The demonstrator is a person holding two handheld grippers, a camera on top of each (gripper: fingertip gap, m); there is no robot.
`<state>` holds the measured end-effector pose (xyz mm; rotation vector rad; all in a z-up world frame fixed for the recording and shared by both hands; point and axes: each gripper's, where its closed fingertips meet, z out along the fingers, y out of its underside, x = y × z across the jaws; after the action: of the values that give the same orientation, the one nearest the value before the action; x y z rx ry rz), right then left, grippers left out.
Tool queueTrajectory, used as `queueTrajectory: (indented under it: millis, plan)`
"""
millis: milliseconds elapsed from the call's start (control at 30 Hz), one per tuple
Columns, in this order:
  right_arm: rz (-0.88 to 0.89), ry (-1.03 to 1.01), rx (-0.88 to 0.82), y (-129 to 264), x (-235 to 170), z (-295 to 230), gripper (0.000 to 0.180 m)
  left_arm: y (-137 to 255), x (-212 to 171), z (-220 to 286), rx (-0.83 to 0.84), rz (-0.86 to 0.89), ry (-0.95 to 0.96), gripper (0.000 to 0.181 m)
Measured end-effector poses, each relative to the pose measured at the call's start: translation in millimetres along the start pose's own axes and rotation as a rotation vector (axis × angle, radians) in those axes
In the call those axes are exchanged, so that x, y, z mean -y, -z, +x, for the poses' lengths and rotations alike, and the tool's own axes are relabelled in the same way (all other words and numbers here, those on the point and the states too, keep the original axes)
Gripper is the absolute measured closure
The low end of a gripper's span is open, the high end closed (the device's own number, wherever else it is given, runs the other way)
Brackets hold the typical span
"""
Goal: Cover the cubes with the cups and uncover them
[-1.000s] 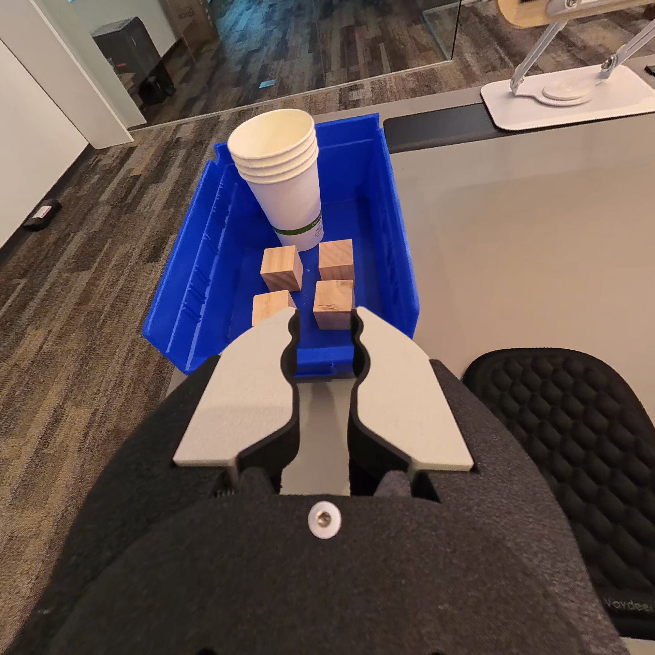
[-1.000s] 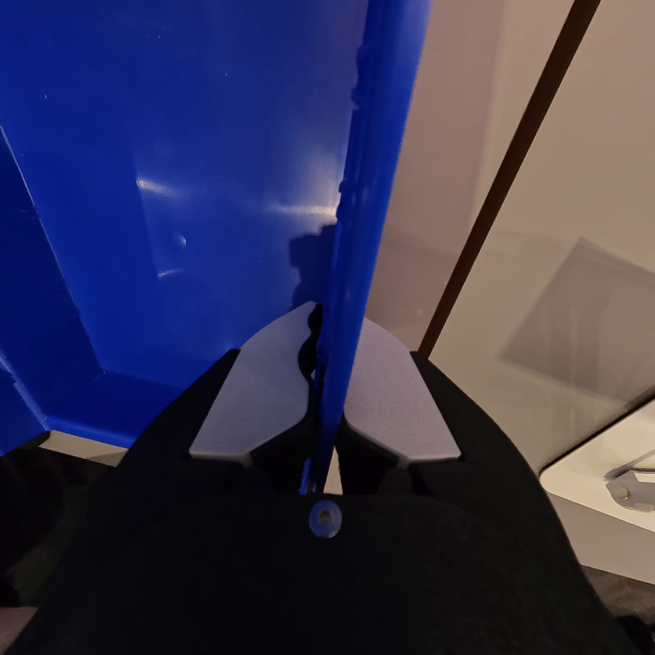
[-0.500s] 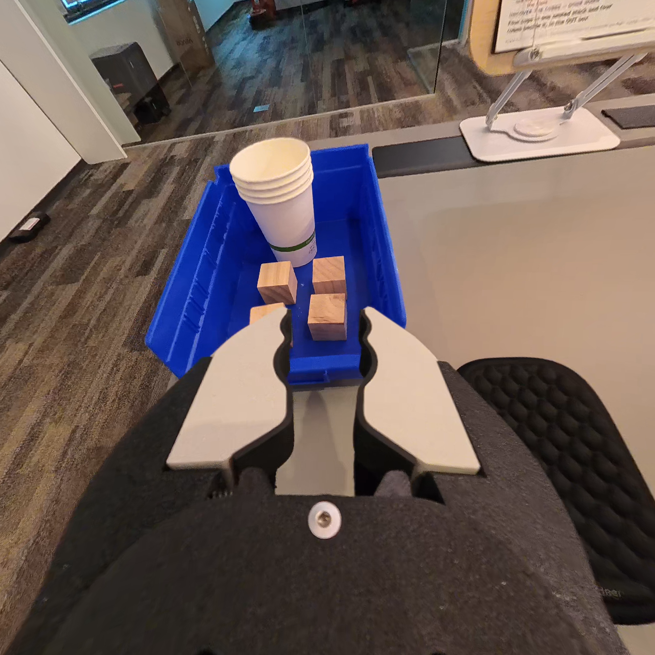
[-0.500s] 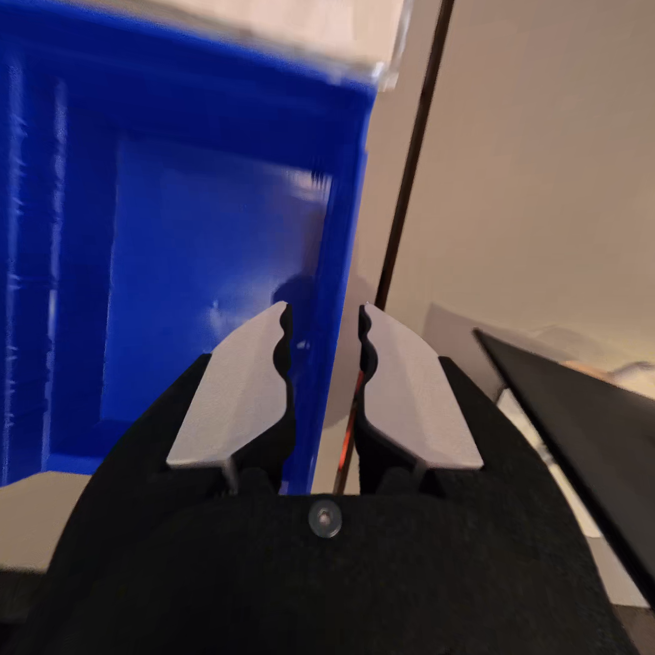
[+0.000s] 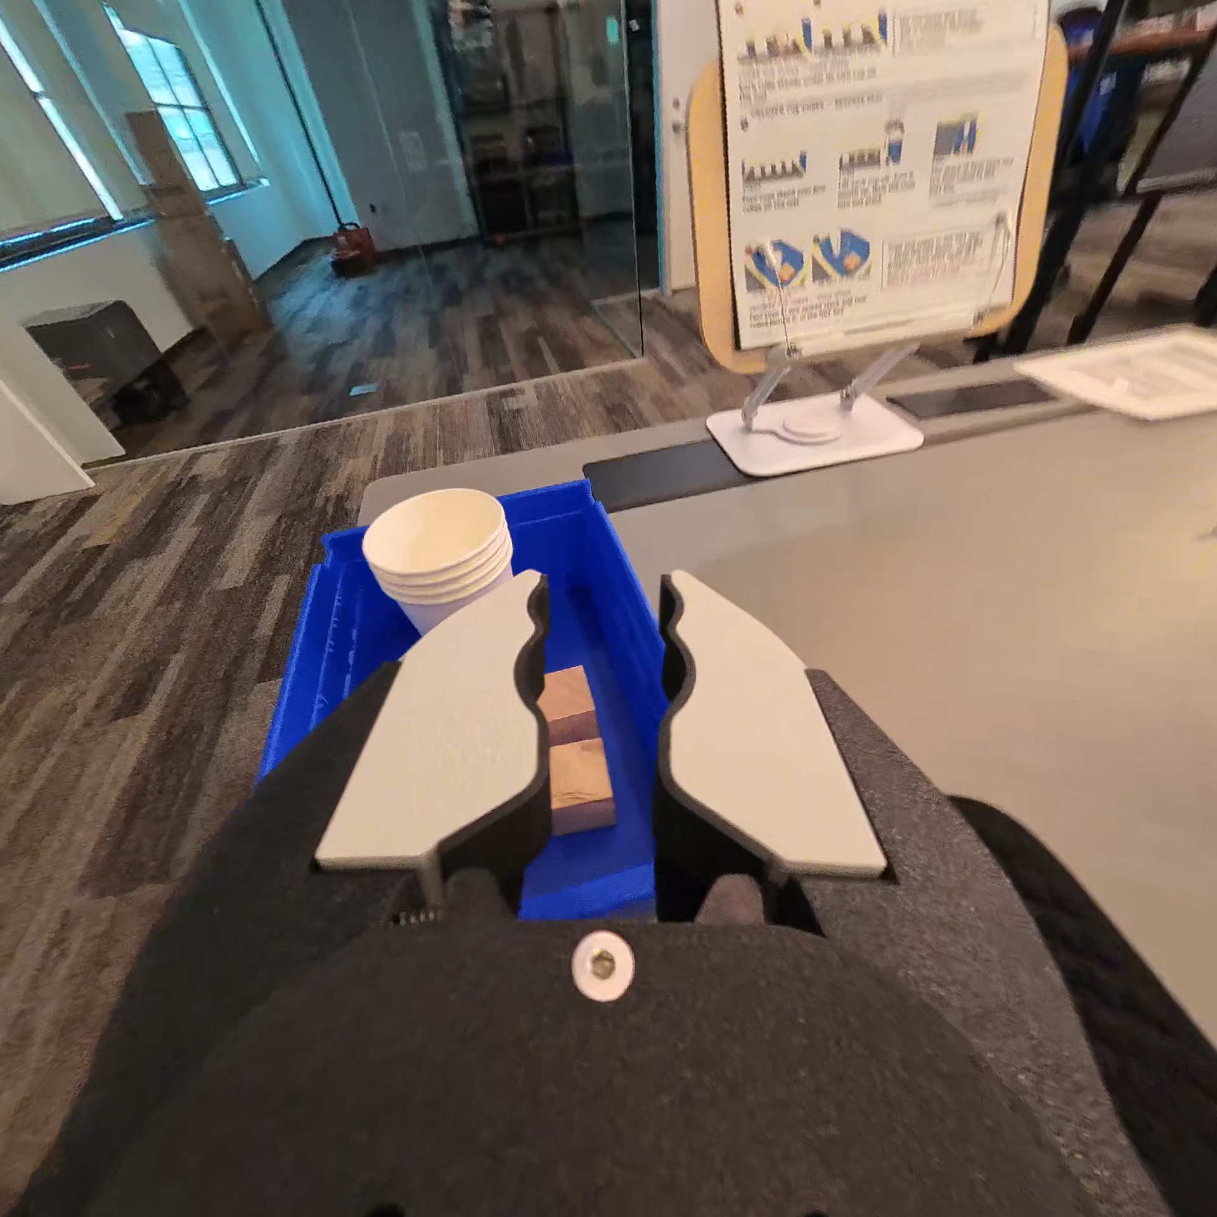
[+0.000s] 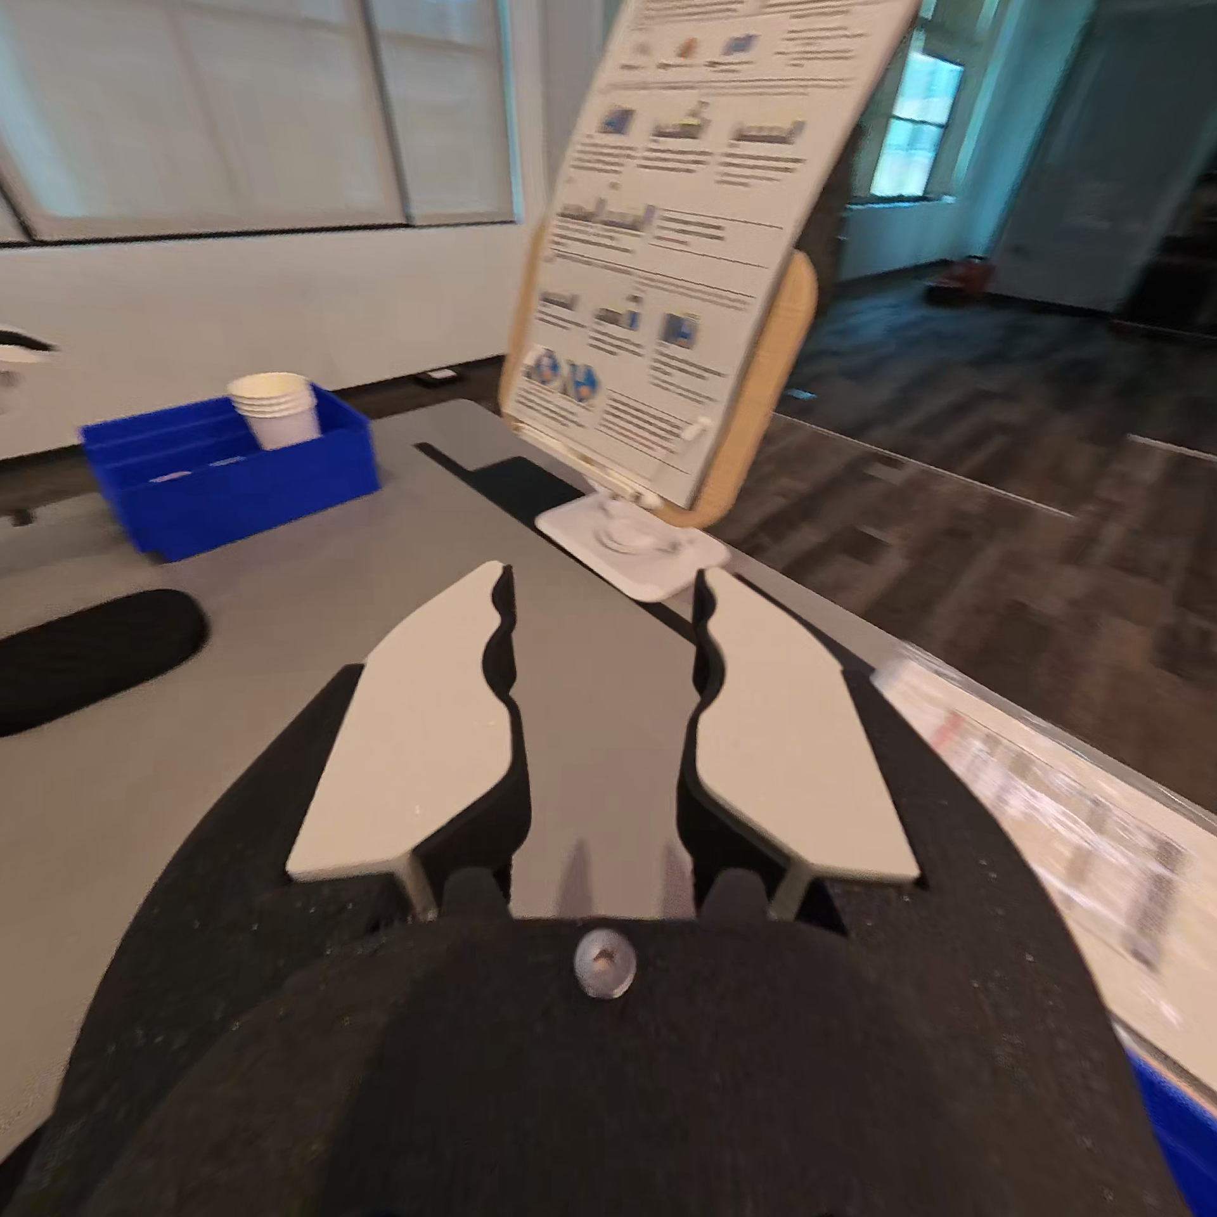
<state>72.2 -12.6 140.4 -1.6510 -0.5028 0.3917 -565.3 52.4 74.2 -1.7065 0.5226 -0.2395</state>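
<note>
A blue bin (image 5: pixel 593 527) stands at the table's left corner. In it is a stack of white paper cups (image 5: pixel 438 560) and wooden cubes (image 5: pixel 576 747); two cubes show between my left fingers, the others are hidden behind them. My left gripper (image 5: pixel 600 583) is open and empty, held above the bin's near end. In the right wrist view the bin (image 6: pixel 230 484) and the cup stack (image 6: pixel 276 408) sit far off at the left. My right gripper (image 6: pixel 600 573) is open and empty above the bare grey table (image 6: pixel 593 724).
An instruction board on a white stand (image 5: pixel 816 428) is at the table's far edge and also shows in the right wrist view (image 6: pixel 632 546). A black padded mat (image 6: pixel 85 652) lies near the bin. A printed sheet (image 6: pixel 1054 823) lies at the right; wood floor lies beyond the edges.
My right gripper let go of a blue bin wall, opened wide and swung away over the table. My left gripper tilted up, moved closer over the bin and opened further.
</note>
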Motion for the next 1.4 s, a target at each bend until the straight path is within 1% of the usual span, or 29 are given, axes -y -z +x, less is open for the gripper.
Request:
queueTrajectory:
  millis: [67,133,200,267,333,367,433,500,567,600,700,800,867,967,1100,1200,1267,1400]
  plan:
    - [0.010,0.008,0.104,-26,1,-29,0.139,-9,1,-4,-0.019,-0.062,-0.111,0.151]
    - [0.024,0.015,0.205,-50,8,-59,0.144,-19,-3,-11,-0.030,-0.160,-0.239,0.152]
    - [0.035,0.037,0.301,-71,16,-89,0.163,-28,-8,-20,-0.031,-0.266,-0.340,0.150]
    - [0.088,0.113,0.338,-89,27,-109,0.176,-36,-9,-29,-0.022,-0.333,-0.401,0.150]
    - [0.168,0.199,0.318,-105,38,-119,0.177,-44,-6,-33,-0.027,-0.356,-0.416,0.152]
    - [0.193,0.209,0.311,-111,41,-121,0.179,-48,-4,-34,-0.041,-0.363,-0.407,0.153]
    - [0.221,0.181,0.330,-123,43,-126,0.180,-55,-3,-33,-0.074,-0.386,-0.394,0.156]
    - [0.223,0.137,0.395,-130,38,-134,0.180,-61,-6,-36,-0.094,-0.430,-0.403,0.159]
    - [0.196,0.123,0.436,-138,25,-139,0.180,-67,-12,-39,-0.108,-0.473,-0.428,0.158]
    - [0.175,0.131,0.427,-145,18,-137,0.180,-69,-15,-39,-0.119,-0.489,-0.435,0.158]
    - [0.030,0.162,0.368,-164,-11,-127,0.180,-68,-29,-30,-0.191,-0.531,-0.439,0.159]
    - [-0.045,0.230,0.349,-172,-31,-124,0.180,-58,-57,-25,-0.256,-0.630,-0.480,0.159]
    - [-0.086,0.247,0.361,-175,-40,-126,0.180,-48,-78,-17,-0.350,-0.694,-0.510,0.158]
    - [-0.128,0.262,0.365,-180,-49,-128,0.180,-39,-102,-11,-0.430,-0.769,-0.540,0.156]
    - [-0.180,0.267,0.399,-183,-61,-135,0.180,-38,-121,-2,-0.504,-0.787,-0.625,0.150]
    - [-0.206,0.266,0.404,-183,-68,-135,0.180,-41,-137,-2,-0.516,-0.811,-0.759,0.146]
    - [-0.213,0.242,0.422,-181,-71,-136,0.180,-44,-146,-3,-0.518,-0.848,-0.783,0.142]
    - [-0.238,0.212,0.436,-177,-77,-135,0.180,-49,-158,-5,-0.568,-0.852,-0.837,0.137]
